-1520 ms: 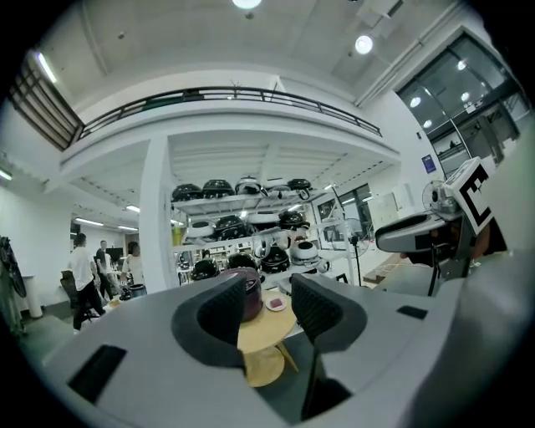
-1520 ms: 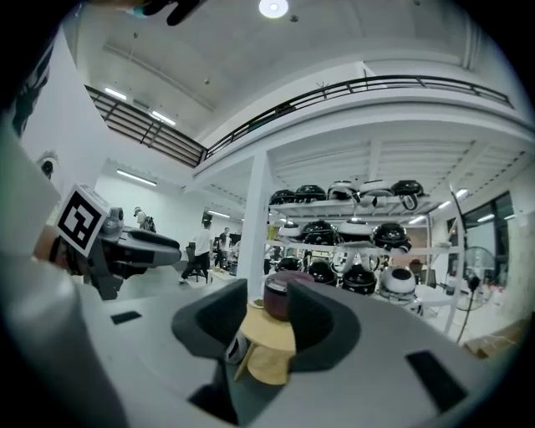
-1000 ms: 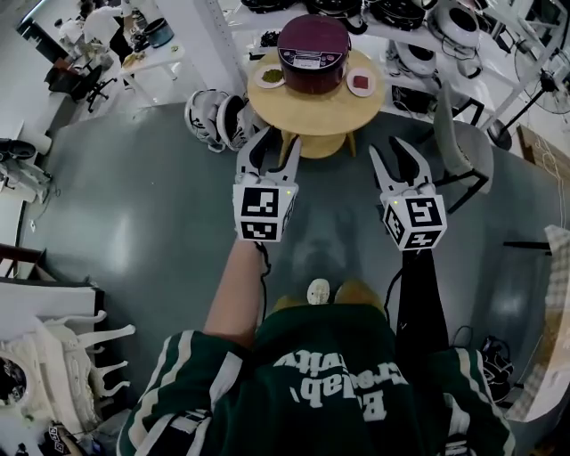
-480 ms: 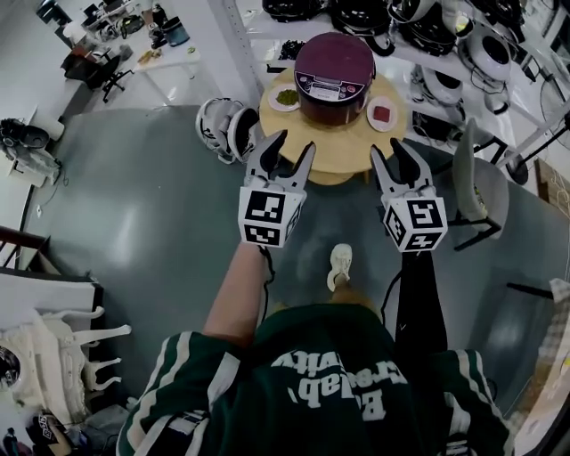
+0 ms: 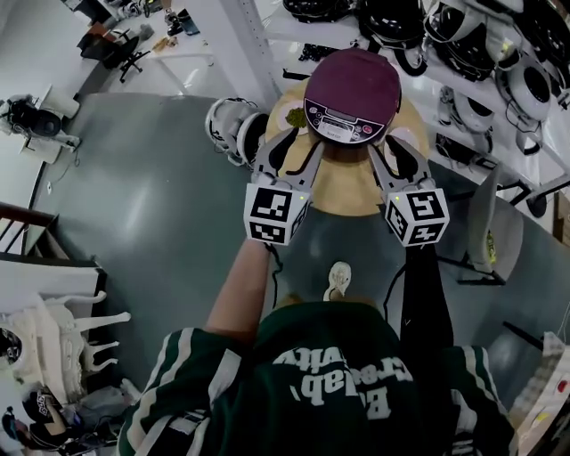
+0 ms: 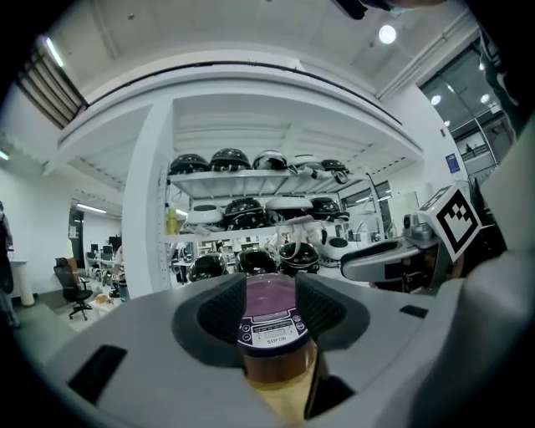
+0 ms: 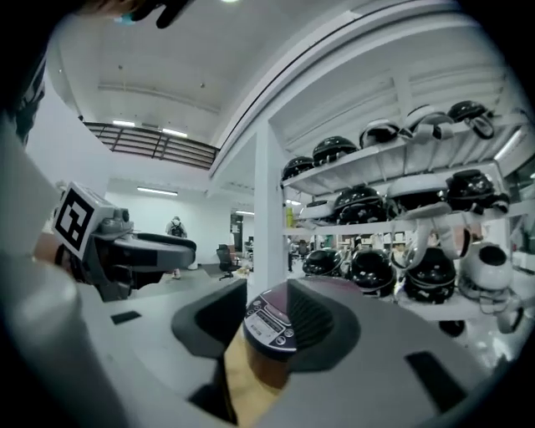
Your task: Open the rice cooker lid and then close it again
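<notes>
A maroon rice cooker (image 5: 352, 85) with its lid down stands on a round wooden table (image 5: 343, 191), control panel facing me. My left gripper (image 5: 294, 153) hovers over the table's near left part, just short of the cooker, and its jaws have just opened a little. My right gripper (image 5: 398, 156) is level with it at the near right, and its jaws have just closed slightly. Both are open with nothing between the pads. In the left gripper view the cooker (image 6: 269, 301) shows through the gap. It does the same in the right gripper view, where the cooker (image 7: 272, 322) sits slightly left.
A small plate with something green (image 5: 297, 116) lies left of the cooker. White shelves (image 5: 392, 22) behind hold several dark and white round appliances. A grey chair (image 5: 485, 232) stands right of the table, two white round appliances (image 5: 233, 129) on the floor at its left.
Both grippers have travelled forward with the person, from over the open floor to over the table's near part. The cooker, lid still down, now sits right ahead of the fingertips.
</notes>
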Tool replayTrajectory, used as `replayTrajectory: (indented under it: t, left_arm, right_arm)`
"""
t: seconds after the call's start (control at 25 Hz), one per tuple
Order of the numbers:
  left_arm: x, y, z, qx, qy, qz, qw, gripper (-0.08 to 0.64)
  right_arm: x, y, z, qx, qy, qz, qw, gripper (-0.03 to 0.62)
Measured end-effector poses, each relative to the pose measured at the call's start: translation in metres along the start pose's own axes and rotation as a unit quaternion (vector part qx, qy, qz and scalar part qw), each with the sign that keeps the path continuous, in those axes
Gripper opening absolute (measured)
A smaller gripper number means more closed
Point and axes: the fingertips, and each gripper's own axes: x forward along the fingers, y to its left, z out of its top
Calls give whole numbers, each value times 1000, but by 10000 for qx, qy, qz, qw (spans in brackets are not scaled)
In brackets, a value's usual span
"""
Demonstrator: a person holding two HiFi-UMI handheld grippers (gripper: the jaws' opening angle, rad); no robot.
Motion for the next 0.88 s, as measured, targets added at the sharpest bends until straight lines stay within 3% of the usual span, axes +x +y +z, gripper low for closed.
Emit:
replayTrajectory:
  t: [0.24, 0.56, 0.88]
  left_arm:
    - [50, 14, -21, -89, 194, -8, 9998, 173]
    - [86, 29, -46, -56, 475, -234, 9986, 152]
    - [125, 60, -72, -23, 602, -889, 9942, 154]
  right_arm:
    - [55, -17, -19, 157, 375, 446, 9982, 160]
    - [99, -16, -48, 378, 1007, 673, 9919, 163]
    - [146, -12, -77, 388, 1737, 554, 9825, 170]
